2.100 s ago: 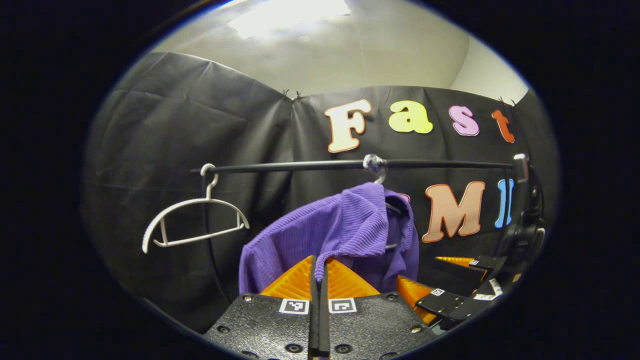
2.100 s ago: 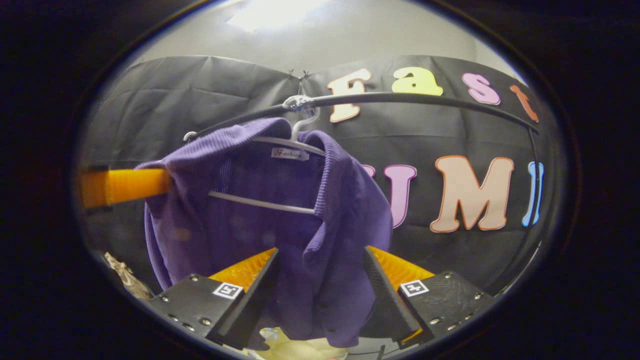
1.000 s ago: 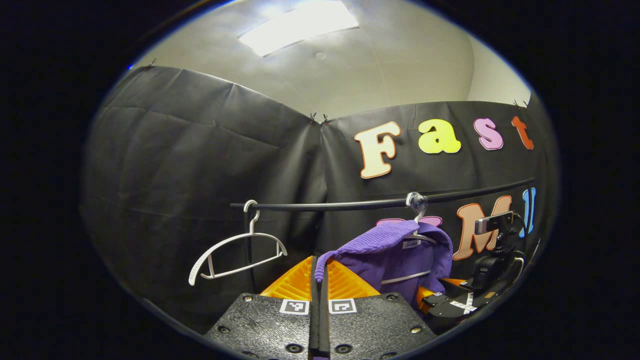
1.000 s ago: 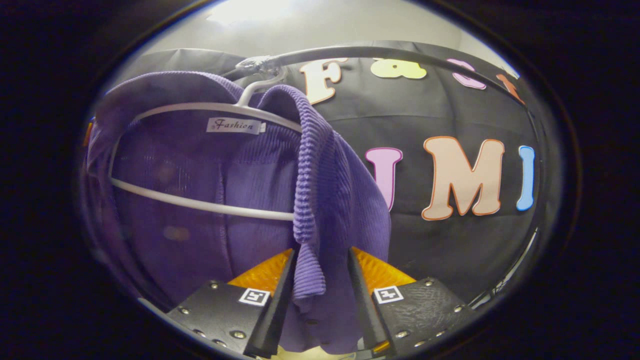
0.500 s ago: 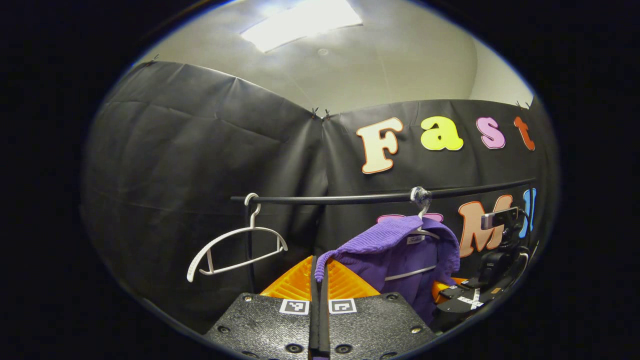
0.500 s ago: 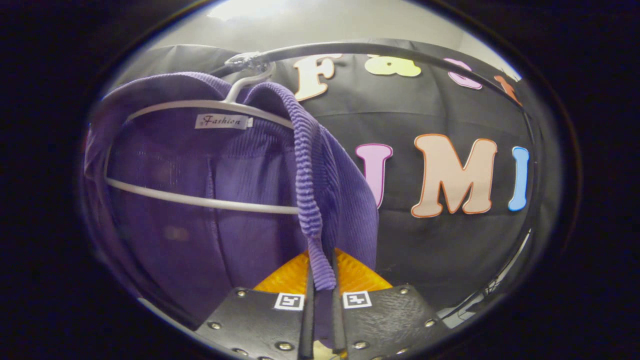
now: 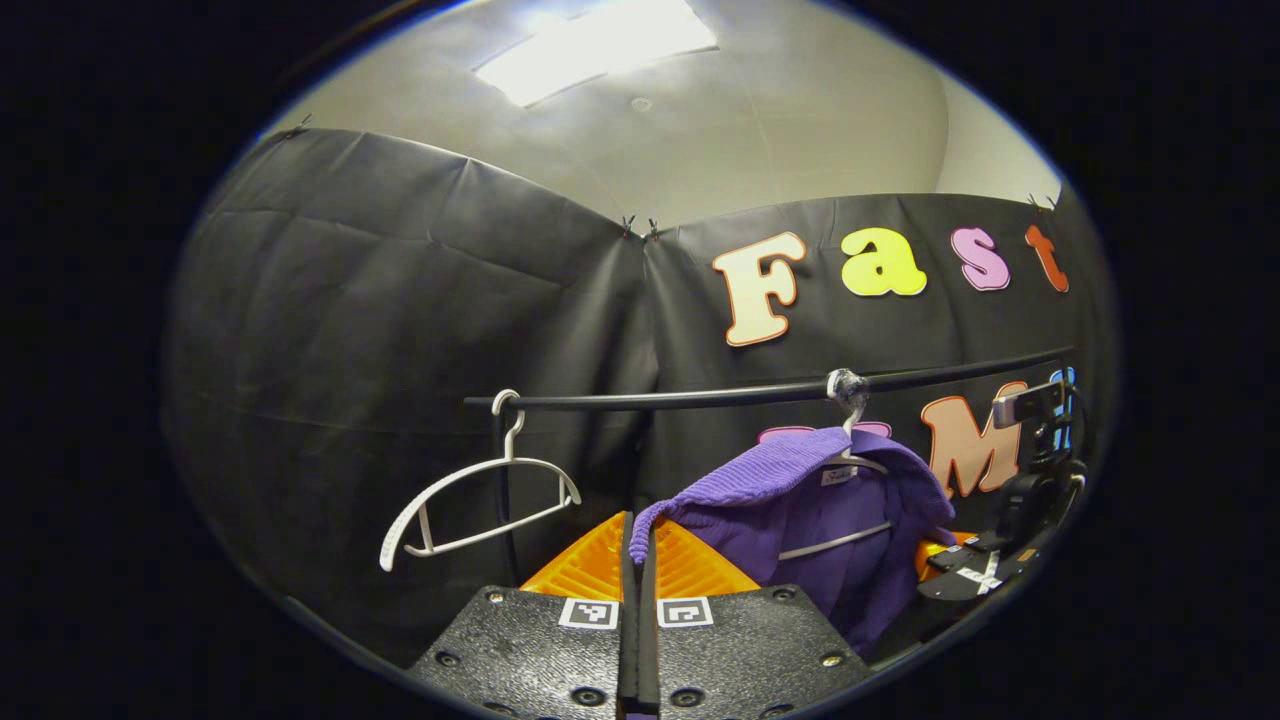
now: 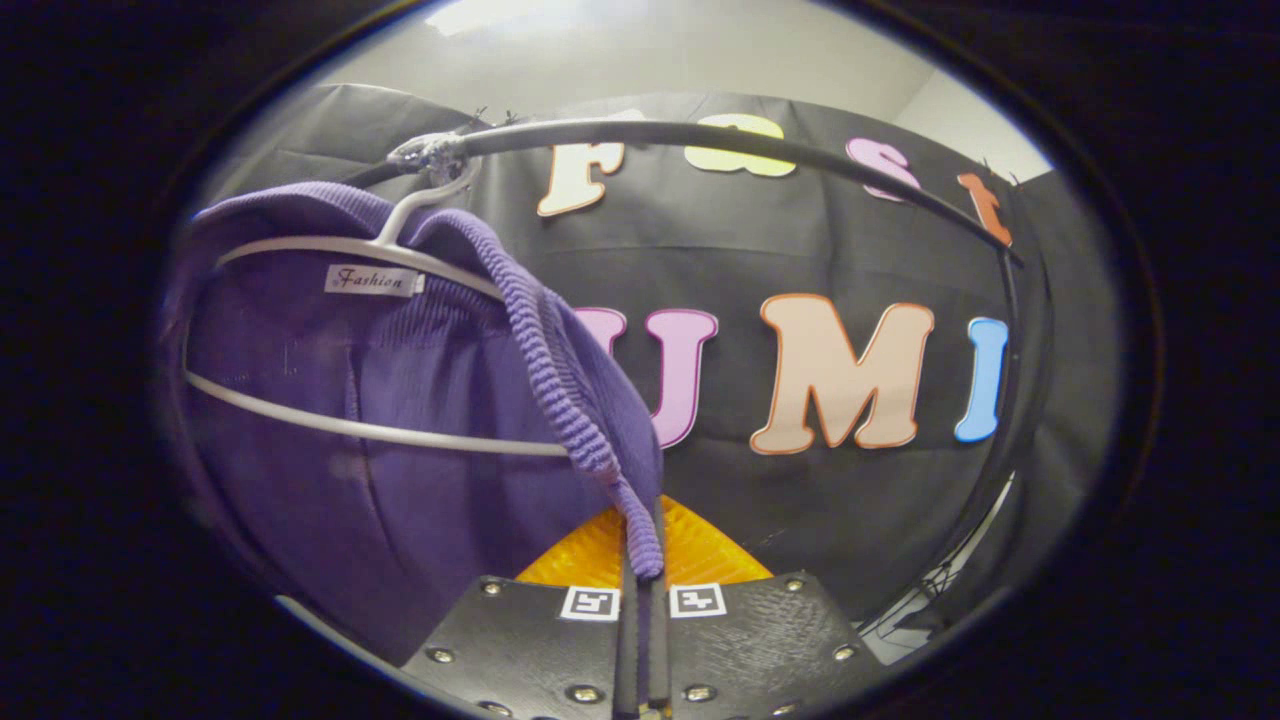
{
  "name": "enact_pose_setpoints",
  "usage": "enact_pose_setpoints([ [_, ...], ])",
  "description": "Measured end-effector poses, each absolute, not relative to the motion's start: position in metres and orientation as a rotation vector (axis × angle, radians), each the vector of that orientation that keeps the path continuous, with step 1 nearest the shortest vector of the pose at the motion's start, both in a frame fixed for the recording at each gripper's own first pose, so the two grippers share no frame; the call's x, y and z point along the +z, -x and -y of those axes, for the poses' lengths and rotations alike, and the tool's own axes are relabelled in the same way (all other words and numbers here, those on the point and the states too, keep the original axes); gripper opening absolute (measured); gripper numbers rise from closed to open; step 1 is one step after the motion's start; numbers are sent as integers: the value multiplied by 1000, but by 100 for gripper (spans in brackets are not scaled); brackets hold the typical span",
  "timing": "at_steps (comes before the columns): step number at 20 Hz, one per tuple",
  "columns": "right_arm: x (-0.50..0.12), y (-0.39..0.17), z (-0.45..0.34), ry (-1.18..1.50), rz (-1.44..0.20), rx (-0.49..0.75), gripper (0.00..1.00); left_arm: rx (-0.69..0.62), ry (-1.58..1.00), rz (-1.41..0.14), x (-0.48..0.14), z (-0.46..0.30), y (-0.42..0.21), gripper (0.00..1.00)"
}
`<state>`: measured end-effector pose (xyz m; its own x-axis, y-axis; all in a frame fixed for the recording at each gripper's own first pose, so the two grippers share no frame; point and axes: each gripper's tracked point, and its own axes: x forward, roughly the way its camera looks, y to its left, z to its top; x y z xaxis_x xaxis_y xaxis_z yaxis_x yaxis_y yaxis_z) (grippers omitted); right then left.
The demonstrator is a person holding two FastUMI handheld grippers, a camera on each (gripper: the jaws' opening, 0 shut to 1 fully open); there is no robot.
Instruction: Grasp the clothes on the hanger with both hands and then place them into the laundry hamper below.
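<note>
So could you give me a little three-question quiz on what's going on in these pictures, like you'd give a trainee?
1. True or false: the left gripper is shut on the purple ribbed-knit garment.
2. How many white plastic hangers hang on the black rail?
3. What does the right gripper pinch: A) the rail, B) the garment's front edge, C) the bare hanger?

Key: 1 true. 2 two: one bare, one hanger carrying the garment. 3 B.

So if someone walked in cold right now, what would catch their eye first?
The purple garment, draped on a white hanger under the black rail, with the right gripper shut on its ribbed front edge. The left gripper pinches the other edge, and an empty white hanger dangles at the rail's left end.
</note>
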<state>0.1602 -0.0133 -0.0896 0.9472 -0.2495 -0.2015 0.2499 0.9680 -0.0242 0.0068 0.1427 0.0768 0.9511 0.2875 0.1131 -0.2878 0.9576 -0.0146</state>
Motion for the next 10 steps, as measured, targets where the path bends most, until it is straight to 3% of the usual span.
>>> enact_pose_setpoints([
  [10, -69, -164, 41, 51, -148, -298, 4, 346, -131, 214, 117, -170, -16, 0],
])
